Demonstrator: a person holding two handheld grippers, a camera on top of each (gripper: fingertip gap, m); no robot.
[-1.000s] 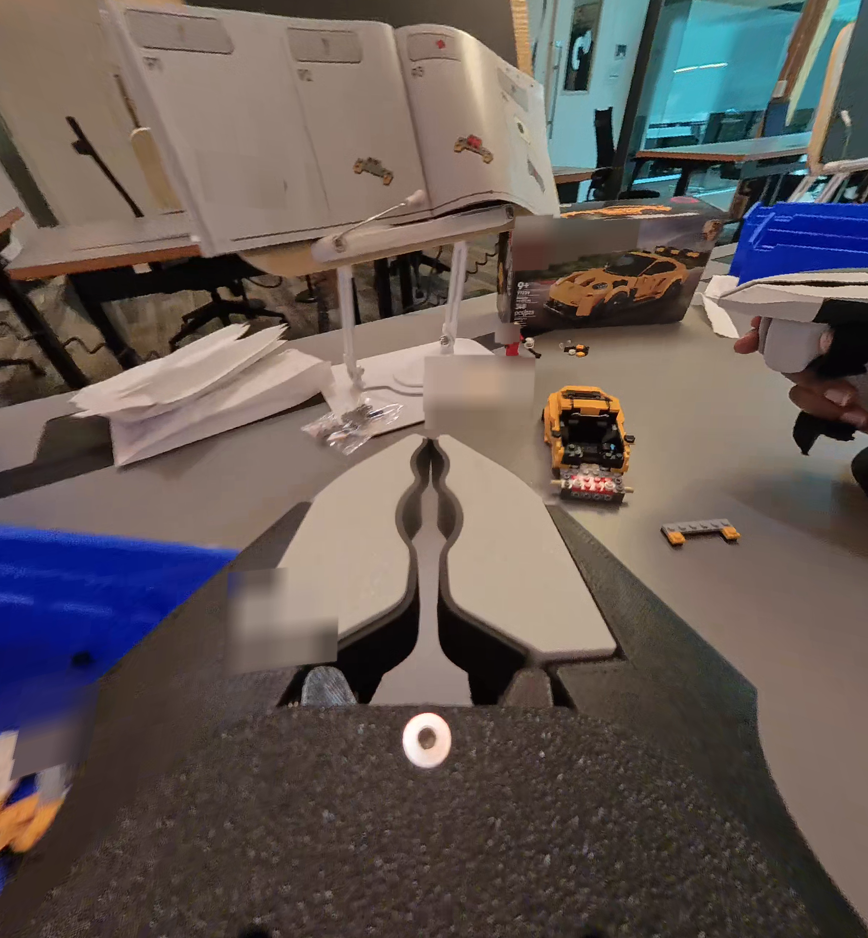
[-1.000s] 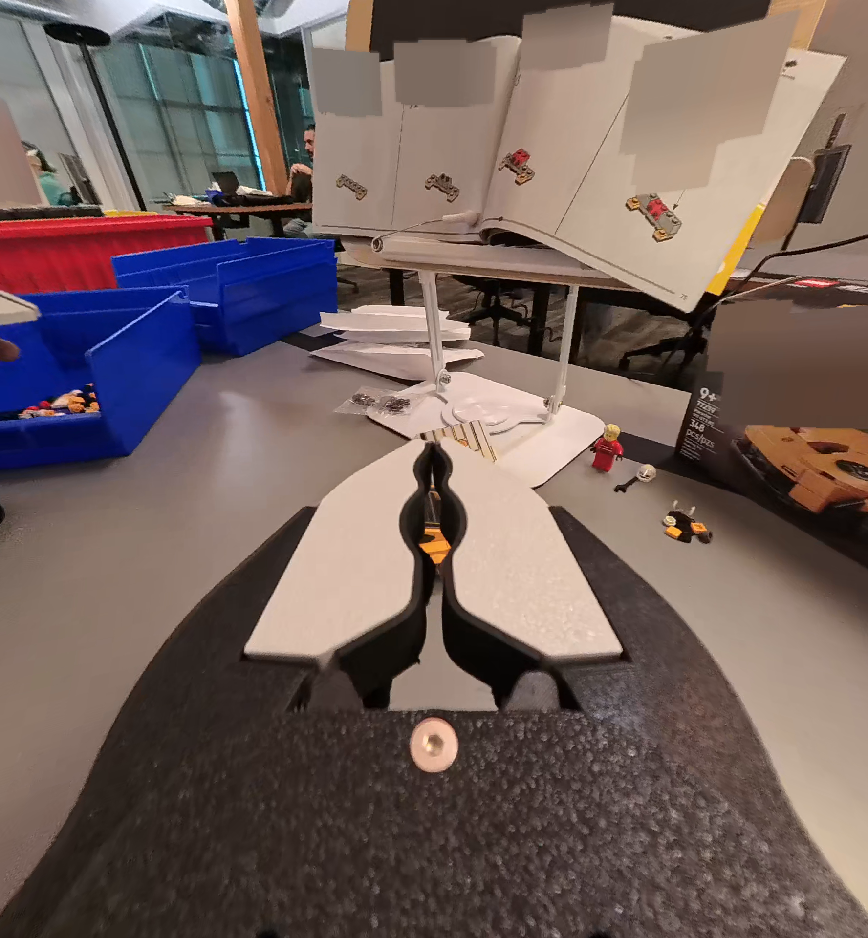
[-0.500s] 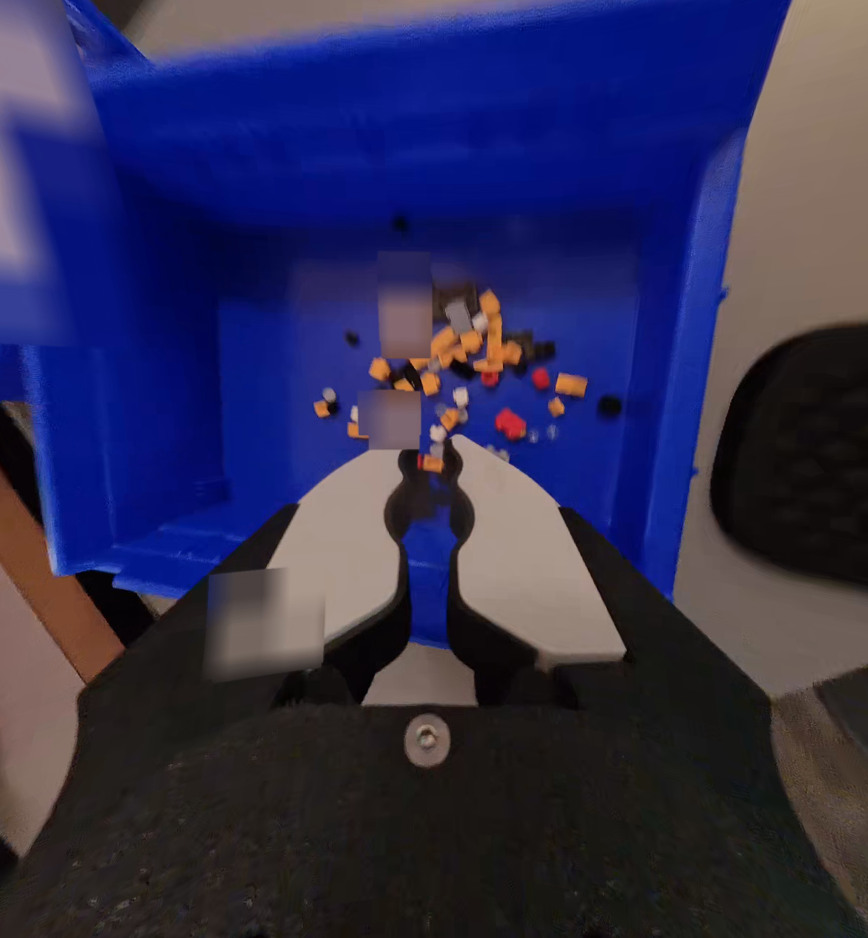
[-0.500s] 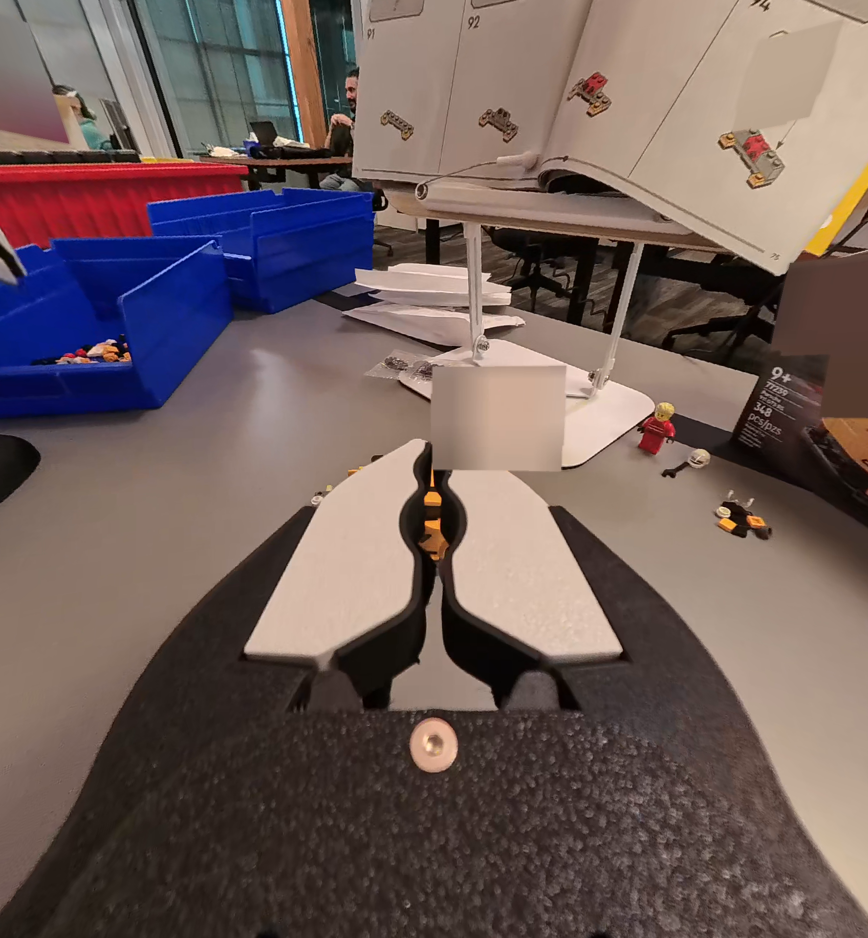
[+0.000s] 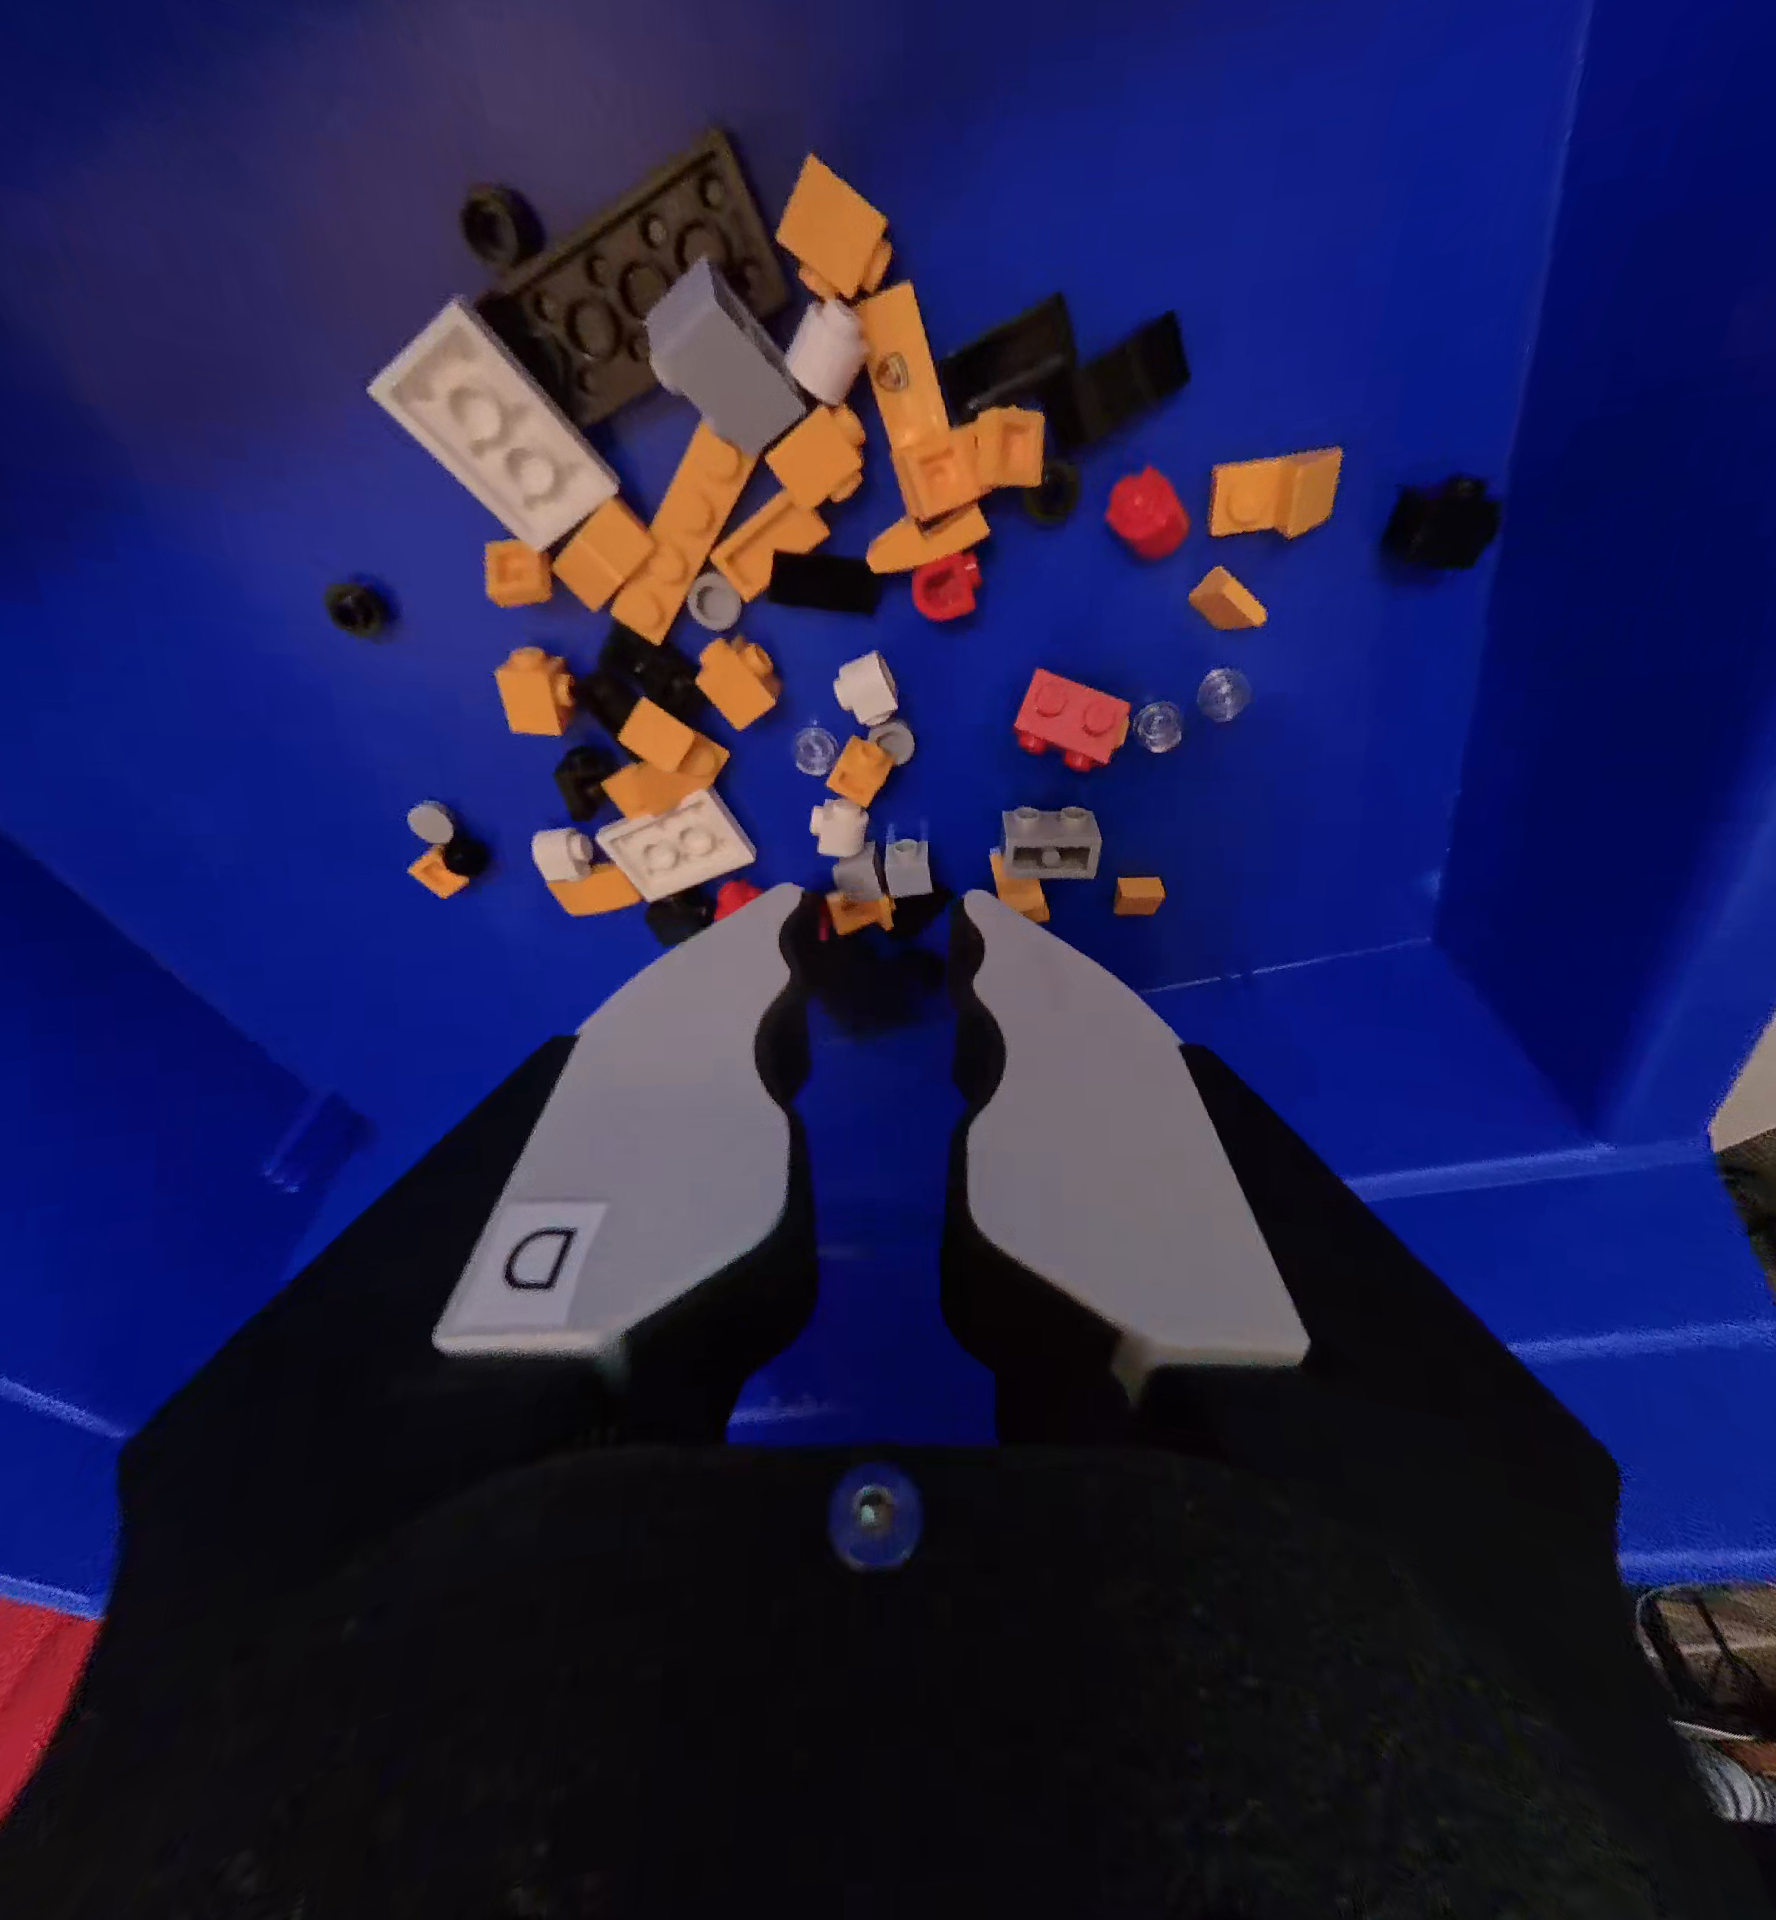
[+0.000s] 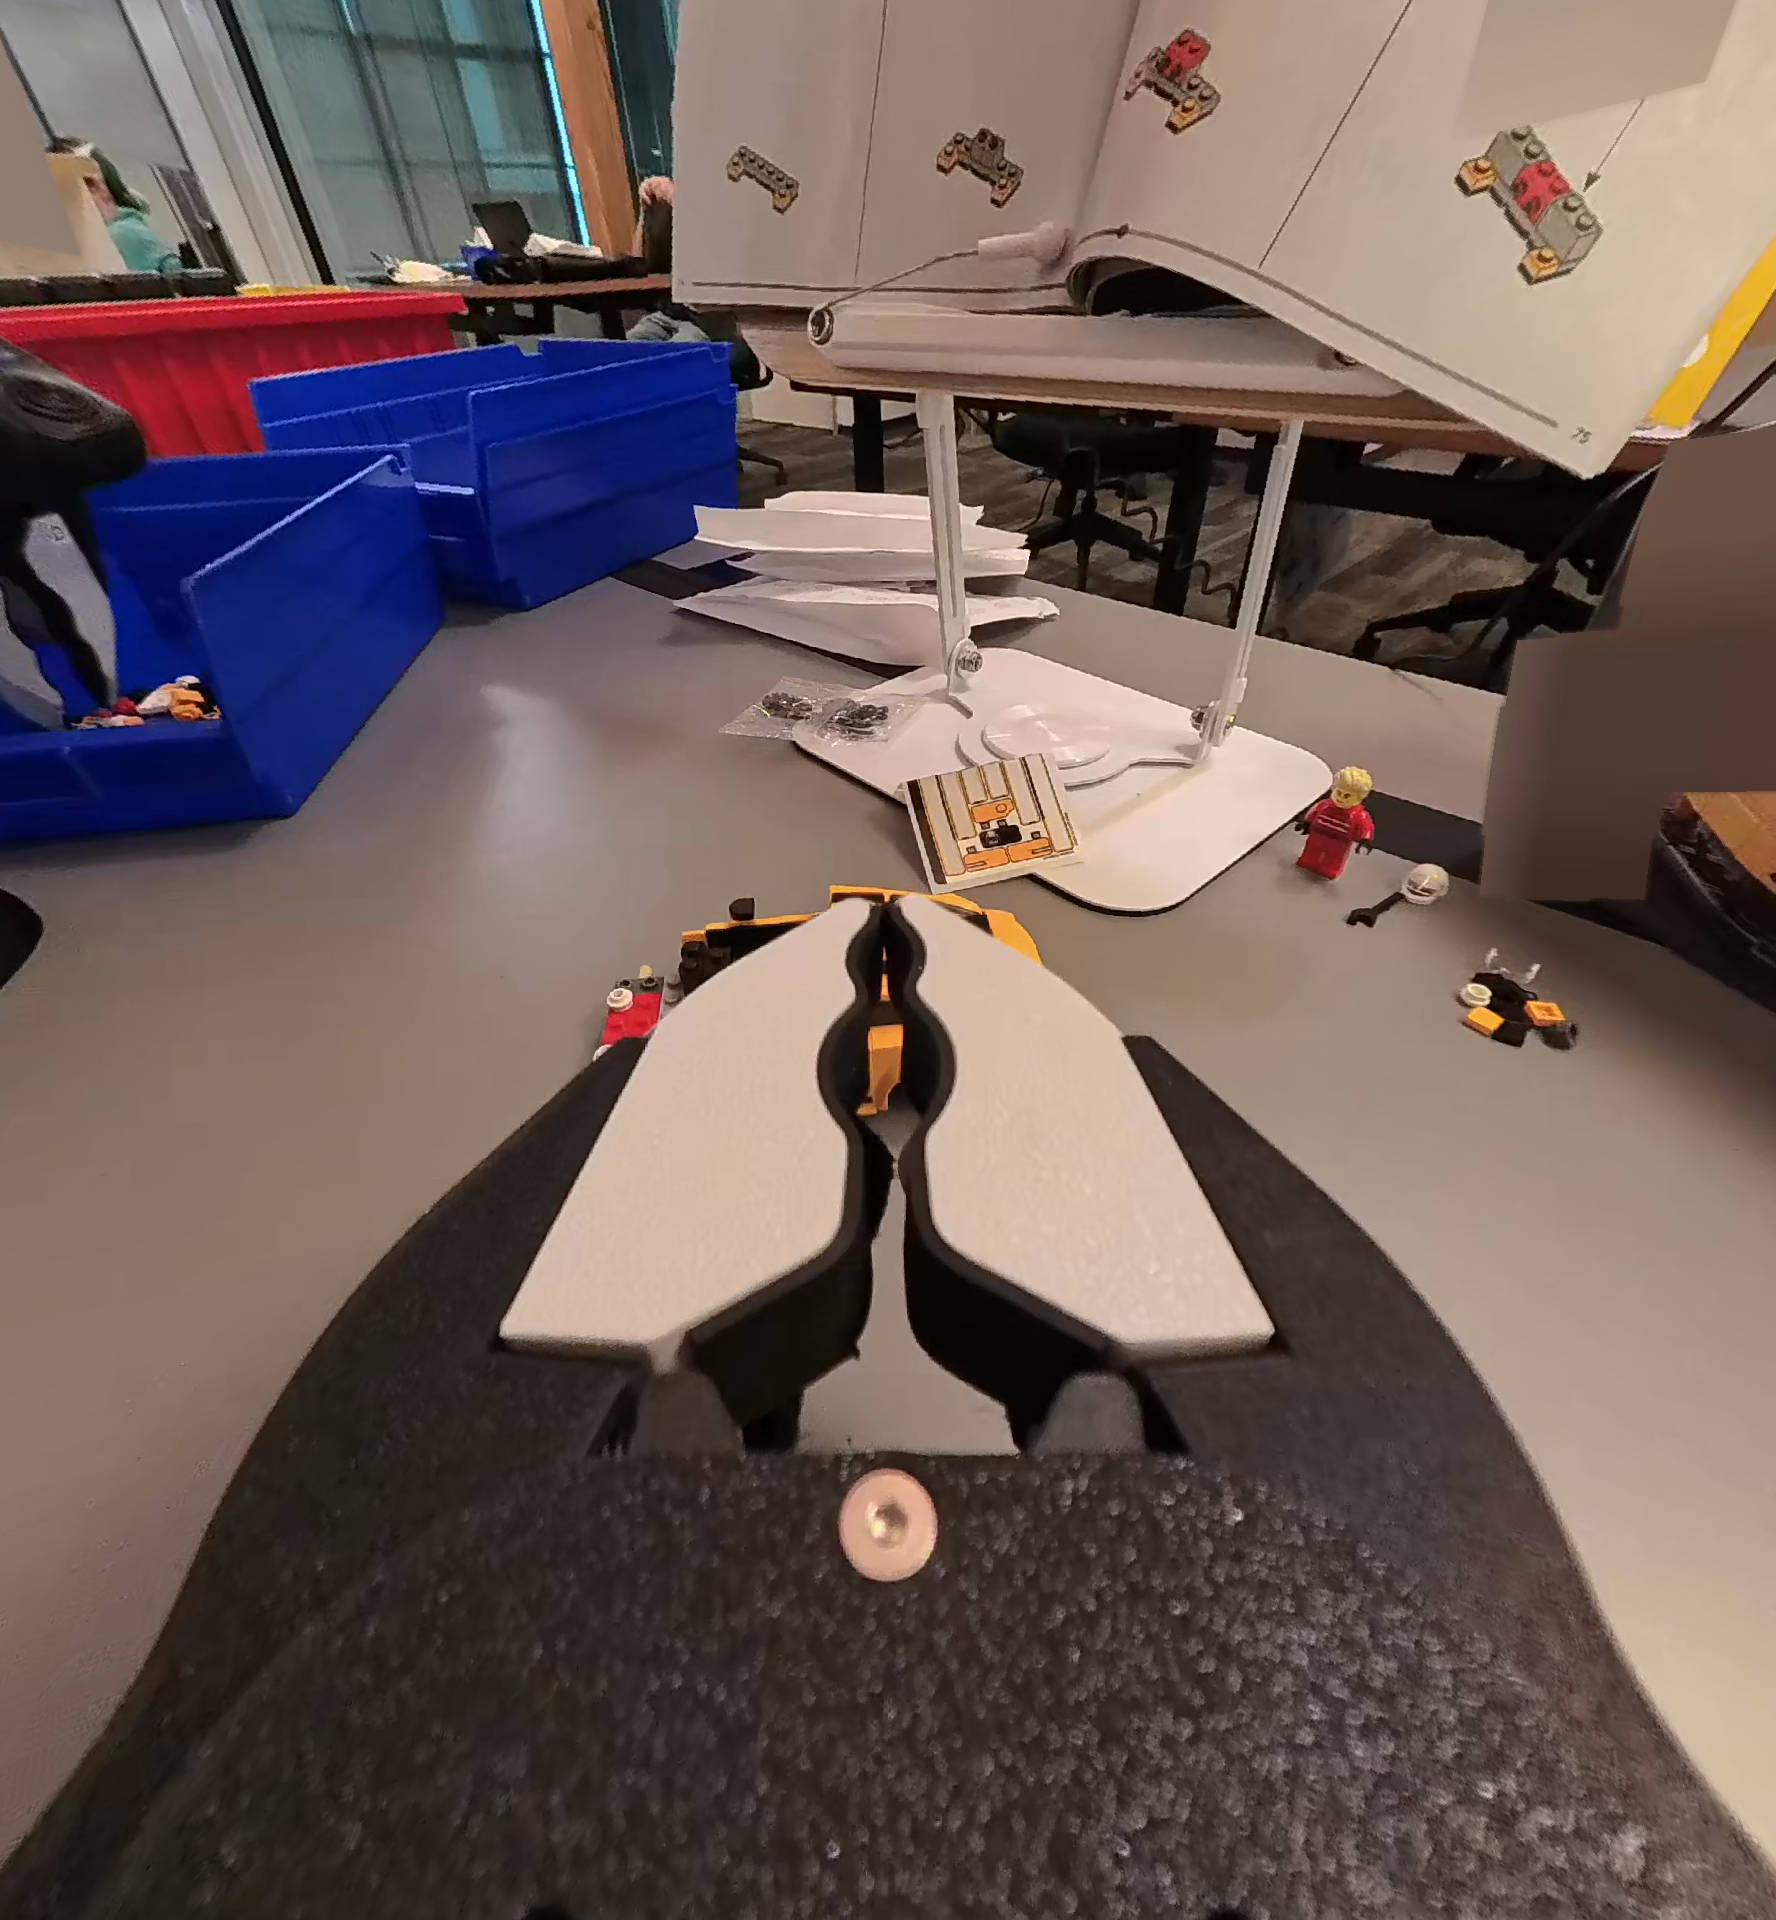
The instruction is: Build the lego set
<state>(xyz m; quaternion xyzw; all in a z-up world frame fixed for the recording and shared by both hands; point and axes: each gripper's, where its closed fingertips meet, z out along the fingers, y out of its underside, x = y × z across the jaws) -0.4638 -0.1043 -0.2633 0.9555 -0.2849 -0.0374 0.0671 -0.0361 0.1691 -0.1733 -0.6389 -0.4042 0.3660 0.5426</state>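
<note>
In the left wrist view, my left gripper (image 5: 879,914) is open and points down into a blue bin (image 5: 1642,520). Several loose orange, black, grey and red pieces lie on the bin floor, among them a black plate (image 5: 645,270), a white plate (image 5: 489,426) and a red brick (image 5: 1071,712). A small orange piece (image 5: 858,912) lies between the fingertips, not gripped. My right gripper (image 6: 884,914) is shut, with a small orange piece (image 6: 884,1060) in the hollow between its fingers. It hovers over the partly built orange car (image 6: 759,935), which it mostly hides.
The left gripper (image 6: 32,644) shows in the near blue bin (image 6: 292,623). A second blue bin (image 6: 551,457) and a red bin (image 6: 219,353) stand behind. An instruction book (image 6: 967,156) rests on a white stand (image 6: 1175,810) with a sticker sheet (image 6: 993,821). A minifigure (image 6: 1336,821) and loose pieces (image 6: 1507,1008) lie to the right. The grippers' ends are close to 50 cm from one another. It is some 4 cm from my left tips to the red brick (image 5: 1071,712).
My left gripper swung from the table down into the blue bin and opened. My right gripper stayed shut and moved forward and down over the orange car.
</note>
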